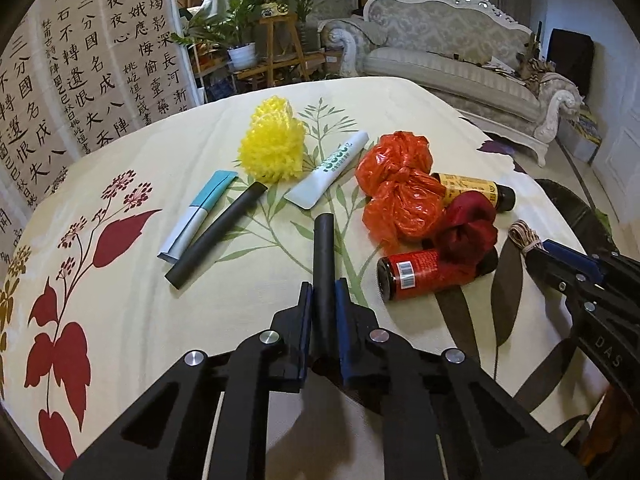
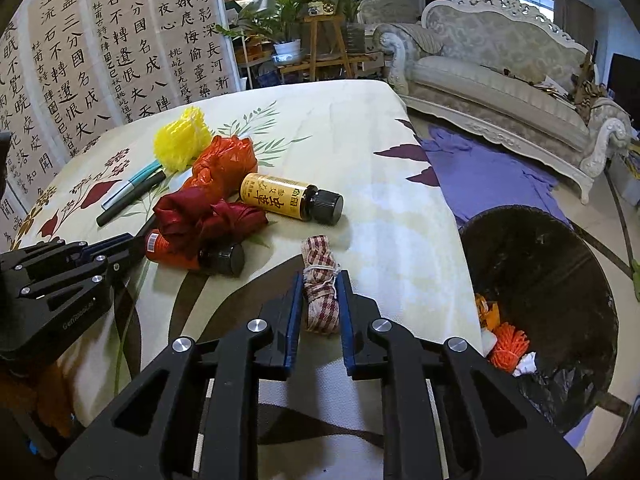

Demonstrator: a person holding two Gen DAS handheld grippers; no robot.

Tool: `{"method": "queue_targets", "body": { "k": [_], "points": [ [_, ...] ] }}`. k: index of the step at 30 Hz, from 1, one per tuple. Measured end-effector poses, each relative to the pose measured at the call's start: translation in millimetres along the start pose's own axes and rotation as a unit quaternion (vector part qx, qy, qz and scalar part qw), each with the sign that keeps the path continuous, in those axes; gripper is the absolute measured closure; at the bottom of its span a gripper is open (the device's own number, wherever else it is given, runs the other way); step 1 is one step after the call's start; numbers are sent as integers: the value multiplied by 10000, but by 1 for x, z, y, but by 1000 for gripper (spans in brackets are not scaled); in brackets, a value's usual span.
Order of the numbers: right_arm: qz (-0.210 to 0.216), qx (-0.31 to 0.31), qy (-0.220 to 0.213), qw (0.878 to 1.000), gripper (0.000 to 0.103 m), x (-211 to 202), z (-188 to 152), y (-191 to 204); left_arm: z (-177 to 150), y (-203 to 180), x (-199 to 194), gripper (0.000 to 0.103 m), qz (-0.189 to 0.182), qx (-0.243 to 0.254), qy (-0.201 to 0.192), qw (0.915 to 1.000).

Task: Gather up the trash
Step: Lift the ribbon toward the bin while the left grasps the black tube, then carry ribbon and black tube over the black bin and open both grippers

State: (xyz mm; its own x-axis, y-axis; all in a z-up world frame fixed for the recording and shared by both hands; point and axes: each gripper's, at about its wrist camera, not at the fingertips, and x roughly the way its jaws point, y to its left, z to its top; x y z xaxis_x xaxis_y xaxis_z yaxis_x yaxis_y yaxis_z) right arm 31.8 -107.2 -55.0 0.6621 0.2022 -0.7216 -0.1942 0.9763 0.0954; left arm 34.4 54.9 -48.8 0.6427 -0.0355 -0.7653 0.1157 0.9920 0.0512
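My left gripper point(image 1: 324, 292) is shut on a black tube point(image 1: 323, 248) that lies on the floral tablecloth point(image 1: 160, 320). A bundle of red-and-white checked cloth tied with string point(image 2: 318, 280) sits clamped in my right gripper point(image 2: 320, 280), low over the cloth near the table's right edge. More trash lies beyond: a second black tube point(image 1: 218, 234), a blue-and-white packet point(image 1: 198, 214), a white squeeze tube point(image 1: 330, 170), a yellow foam net point(image 1: 272, 146), an orange plastic bag point(image 1: 396, 188), a dark red bag point(image 1: 464, 232), a red-labelled bottle point(image 1: 416, 274) and a yellow-labelled bottle point(image 2: 290, 198).
A black bin point(image 2: 560, 280) stands on the floor right of the table, with orange netting and scraps inside. A purple cloth point(image 2: 480, 172) lies on the floor behind it. A sofa point(image 2: 500, 80), plant stands and a calligraphy screen point(image 2: 100, 52) surround the table.
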Motion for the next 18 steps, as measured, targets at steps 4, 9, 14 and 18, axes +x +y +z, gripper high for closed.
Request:
{"method": "queue_targets", "body": {
  "k": [4,9,14,18],
  "points": [
    [24,47,-7,10000,87,-1,0,-2,-1,2,-5,90,-143,-111,-93,9998],
    [23,120,-55,9999,87,-7,1,-5,0,4,-19,90,-181,-196,-245,9993],
    [-74,207,-235,9995,87,-22,4,-14,7,0,-38,90,-346,-160,-474,9981],
    [-251,345,-395,9983,87,-36,7,-30,16,-13,-53,90,-565,-75,-711,9958]
  ]
}}
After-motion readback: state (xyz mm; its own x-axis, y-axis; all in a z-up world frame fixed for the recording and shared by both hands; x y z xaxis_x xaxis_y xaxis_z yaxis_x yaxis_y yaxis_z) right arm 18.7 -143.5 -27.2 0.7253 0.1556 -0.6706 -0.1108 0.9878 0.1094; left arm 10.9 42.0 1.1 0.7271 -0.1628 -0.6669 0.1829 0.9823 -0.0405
